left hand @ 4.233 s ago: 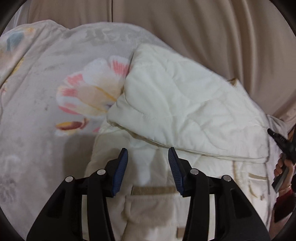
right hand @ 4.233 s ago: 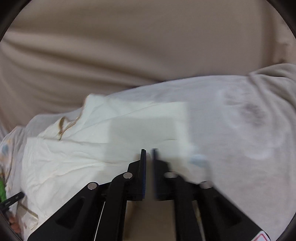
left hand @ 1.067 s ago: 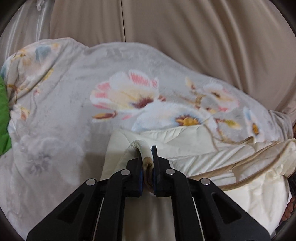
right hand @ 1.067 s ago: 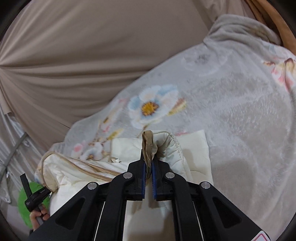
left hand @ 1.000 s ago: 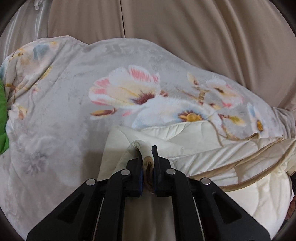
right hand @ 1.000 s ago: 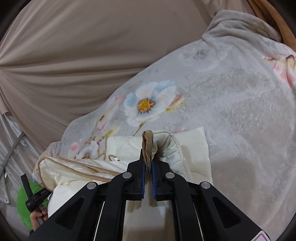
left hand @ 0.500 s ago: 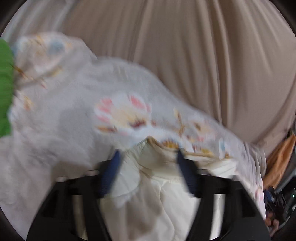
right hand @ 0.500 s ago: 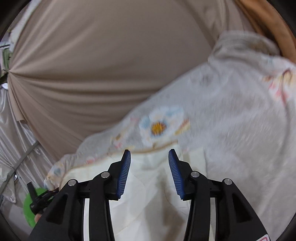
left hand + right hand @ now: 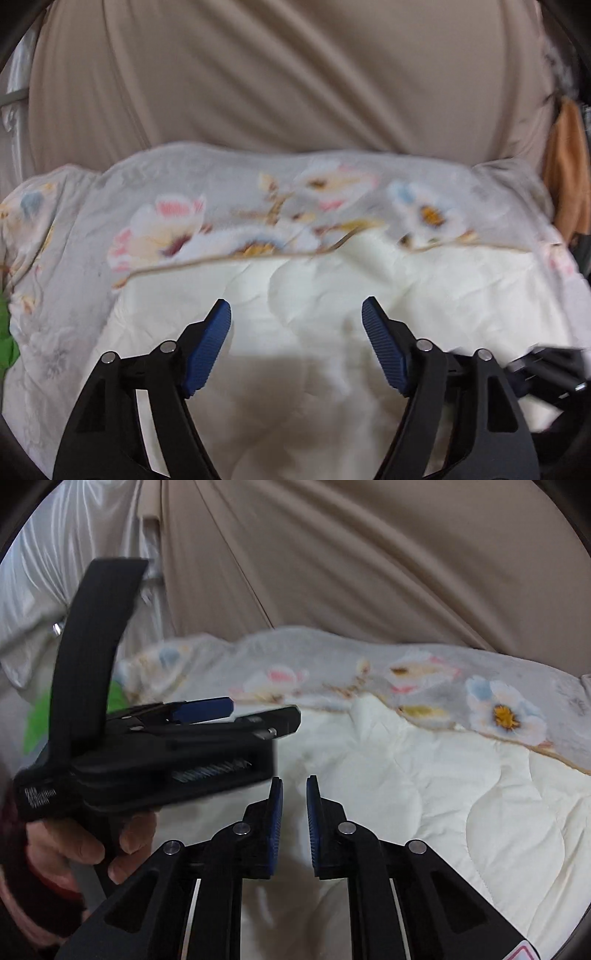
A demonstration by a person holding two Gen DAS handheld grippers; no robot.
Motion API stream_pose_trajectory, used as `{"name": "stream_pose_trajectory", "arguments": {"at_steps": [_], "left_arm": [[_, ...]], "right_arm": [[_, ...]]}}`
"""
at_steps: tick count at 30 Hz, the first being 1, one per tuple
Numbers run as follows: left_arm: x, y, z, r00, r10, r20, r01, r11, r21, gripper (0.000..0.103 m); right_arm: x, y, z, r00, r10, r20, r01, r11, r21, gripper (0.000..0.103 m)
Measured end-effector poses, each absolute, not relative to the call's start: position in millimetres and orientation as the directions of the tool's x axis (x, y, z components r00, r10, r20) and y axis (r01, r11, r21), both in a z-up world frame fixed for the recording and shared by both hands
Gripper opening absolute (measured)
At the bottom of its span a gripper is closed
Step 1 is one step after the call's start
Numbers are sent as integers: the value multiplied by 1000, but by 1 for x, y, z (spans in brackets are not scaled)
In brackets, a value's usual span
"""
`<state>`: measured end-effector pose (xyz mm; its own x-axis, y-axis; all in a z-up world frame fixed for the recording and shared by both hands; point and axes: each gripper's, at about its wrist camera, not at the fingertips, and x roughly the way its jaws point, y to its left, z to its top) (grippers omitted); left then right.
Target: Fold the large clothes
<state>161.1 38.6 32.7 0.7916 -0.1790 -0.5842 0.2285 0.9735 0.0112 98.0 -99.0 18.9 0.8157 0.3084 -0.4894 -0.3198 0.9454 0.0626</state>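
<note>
A cream quilted garment (image 9: 332,288) with tan trim lies spread and folded on a grey floral blanket (image 9: 92,206). It also shows in the right wrist view (image 9: 443,794). My left gripper (image 9: 296,314) hovers over the garment with its jaws wide open and empty. My right gripper (image 9: 294,797) is above the garment's near part, its jaws almost together with a narrow gap and nothing between them. In the right wrist view the left gripper (image 9: 207,710) sits close at the left, held by a hand.
A beige curtain (image 9: 295,81) hangs behind the bed. Something green (image 9: 5,347) lies at the blanket's left edge. An orange-brown cloth (image 9: 569,166) hangs at far right. The floral blanket (image 9: 498,701) extends right of the garment.
Both grippers let go of the garment's tan-trimmed edge and pulled back. The garment now lies flat. The left jaws opened wide; the right jaws opened, then narrowed again.
</note>
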Motion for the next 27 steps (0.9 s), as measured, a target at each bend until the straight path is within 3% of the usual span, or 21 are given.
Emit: {"name": "stream_pose_trajectory", "arguments": {"at_steps": [2, 4, 8, 10, 12, 15, 20, 27], "left_arm": [[180, 55, 16, 772, -142, -620, 172, 985, -11, 71], [194, 83, 8, 761, -143, -633, 127, 989, -70, 72], [204, 128, 2, 780, -25, -625, 13, 1000, -24, 72], [209, 148, -7, 766, -34, -642, -1, 998, -55, 72], [209, 158, -12, 756, -75, -651, 9, 995, -103, 72], [208, 158, -18, 760, 30, -650, -67, 997, -33, 80], [219, 184, -33, 697, -72, -714, -103, 974, -200, 85], [223, 175, -34, 680, -18, -733, -115, 985, -130, 87]], "right_arm": [[113, -130, 9, 836, 203, -509, -216, 976, 34, 10], [125, -173, 3, 835, 163, -526, -133, 987, 95, 0], [126, -259, -6, 842, 51, -538, 66, 978, 196, 0], [124, -286, -15, 833, 33, -552, 126, 961, 247, 0], [119, -302, -25, 825, 51, -563, 148, 942, 302, 0], [114, -305, -32, 816, 43, -577, 170, 935, 310, 0], [129, -305, -40, 784, -8, -621, 214, 942, 258, 0], [136, -310, -43, 757, 11, -653, 219, 938, 270, 0]]}}
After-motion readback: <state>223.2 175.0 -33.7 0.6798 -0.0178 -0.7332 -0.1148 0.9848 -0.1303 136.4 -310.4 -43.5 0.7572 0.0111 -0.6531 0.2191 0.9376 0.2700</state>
